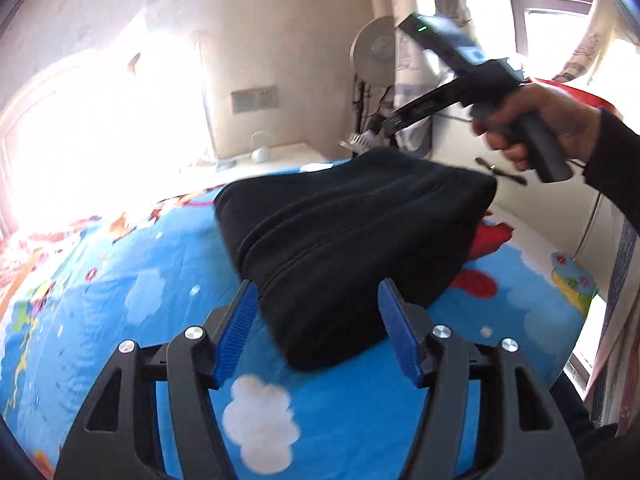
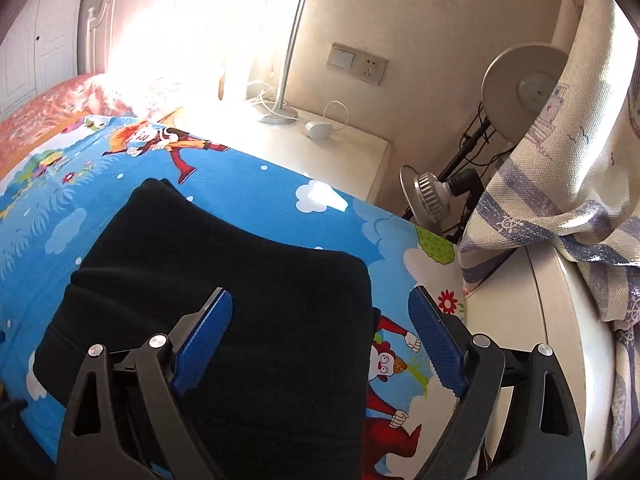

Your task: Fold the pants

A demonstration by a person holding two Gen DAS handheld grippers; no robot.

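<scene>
The black pants [image 1: 344,240] lie folded into a thick stack on the blue cartoon bedsheet [image 1: 120,300]. My left gripper [image 1: 318,292] is open, its blue pads on either side of the stack's near corner, holding nothing. The right gripper's body shows held in a hand in the left wrist view [image 1: 480,80], raised above the far end of the stack. In the right wrist view the pants [image 2: 240,300] fill the lower middle on the sheet [image 2: 260,192]. My right gripper [image 2: 320,304] is open and empty above the stack's right edge.
A white nightstand [image 2: 352,140] with a lamp base [image 2: 280,116] and a small white device stands beyond the bed. A round lamp [image 2: 524,88] and a draped curtain [image 2: 560,184] are at the right. The headboard [image 2: 120,8] is far left.
</scene>
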